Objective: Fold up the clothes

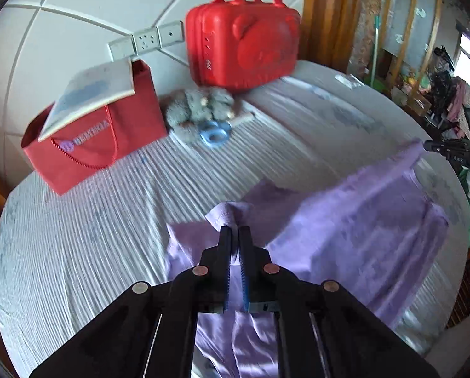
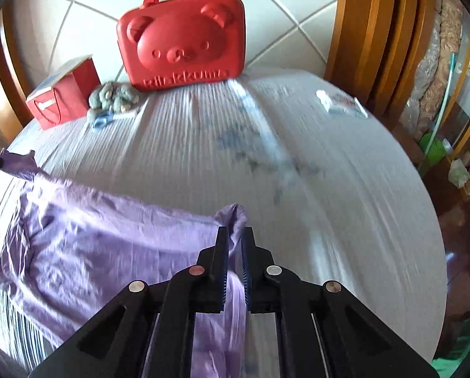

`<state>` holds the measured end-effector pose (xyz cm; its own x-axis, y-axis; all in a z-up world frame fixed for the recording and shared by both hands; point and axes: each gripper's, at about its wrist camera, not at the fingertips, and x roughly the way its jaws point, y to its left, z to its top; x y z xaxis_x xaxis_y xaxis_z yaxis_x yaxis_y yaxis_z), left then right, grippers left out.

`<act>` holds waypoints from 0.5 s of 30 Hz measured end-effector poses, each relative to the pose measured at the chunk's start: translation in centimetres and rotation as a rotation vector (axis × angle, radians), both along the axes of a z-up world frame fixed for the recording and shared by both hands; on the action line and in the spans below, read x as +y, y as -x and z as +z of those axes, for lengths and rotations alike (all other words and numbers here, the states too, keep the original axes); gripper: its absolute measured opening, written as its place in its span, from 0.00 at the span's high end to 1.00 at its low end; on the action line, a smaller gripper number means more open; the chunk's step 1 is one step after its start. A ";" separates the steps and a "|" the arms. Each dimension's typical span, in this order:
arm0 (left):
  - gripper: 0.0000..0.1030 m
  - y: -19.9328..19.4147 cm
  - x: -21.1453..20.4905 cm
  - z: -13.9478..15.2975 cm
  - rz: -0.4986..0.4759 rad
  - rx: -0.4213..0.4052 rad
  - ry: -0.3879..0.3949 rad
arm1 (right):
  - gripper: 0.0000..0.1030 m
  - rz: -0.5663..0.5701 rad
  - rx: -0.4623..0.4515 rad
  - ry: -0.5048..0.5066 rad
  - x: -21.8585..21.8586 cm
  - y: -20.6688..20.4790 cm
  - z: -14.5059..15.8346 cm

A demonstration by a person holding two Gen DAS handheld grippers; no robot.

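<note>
Both sets of jaws are pinched onto cloth: the left gripper (image 1: 234, 228) is closed on a hemmed corner of the lilac garment (image 1: 354, 217), and the right gripper (image 2: 235, 230) clamps another bunched corner of the same garment (image 2: 87, 239), with a narrow gap between its fingers filled by fabric. The garment hangs and drapes between the two grips over the striped white bedsheet (image 1: 87, 236); part of it rests on the sheet, part looks lifted, and both views are blurred as if in motion. In the left view the far edge reaches to the other gripper near the frame's right side.

This looks like a carry or a fold of one edge across the garment; which fold in the sequence it is, the pictures do not settle. To do it well, keep both corners level and equally taut so the edge between them stays straight, move the two hands together, and lay the cloth flat before letting go. Slack in the middle would leave creases. Keep clear of the red bear-faced case (image 2: 181, 41), the red paper bag (image 1: 90, 138), the grey plush toy (image 1: 197, 110) and the blue scissors (image 1: 214, 135) at the head of the bed
</note>
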<state>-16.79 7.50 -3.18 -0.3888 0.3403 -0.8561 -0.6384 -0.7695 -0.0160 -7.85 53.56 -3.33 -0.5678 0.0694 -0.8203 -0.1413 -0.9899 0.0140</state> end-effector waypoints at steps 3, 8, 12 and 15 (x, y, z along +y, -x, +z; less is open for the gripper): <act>0.76 -4.5 -1.3 -2.9 -0.010 -0.153 0.024 | 0.86 -0.028 -0.044 0.018 0.2 -1.6 -0.8; 0.76 -5.3 -3.9 -4.0 0.115 -0.209 -0.009 | 0.85 -0.075 -0.117 0.049 0.6 -4.3 -2.1; 0.62 -2.7 -3.9 -3.4 0.209 -0.175 -0.062 | 0.68 -0.074 -0.109 0.072 0.0 -3.3 -1.5; 0.62 -1.5 -2.5 -4.4 0.224 -0.207 -0.083 | 0.67 -0.019 -0.101 0.077 -1.8 -1.0 -1.2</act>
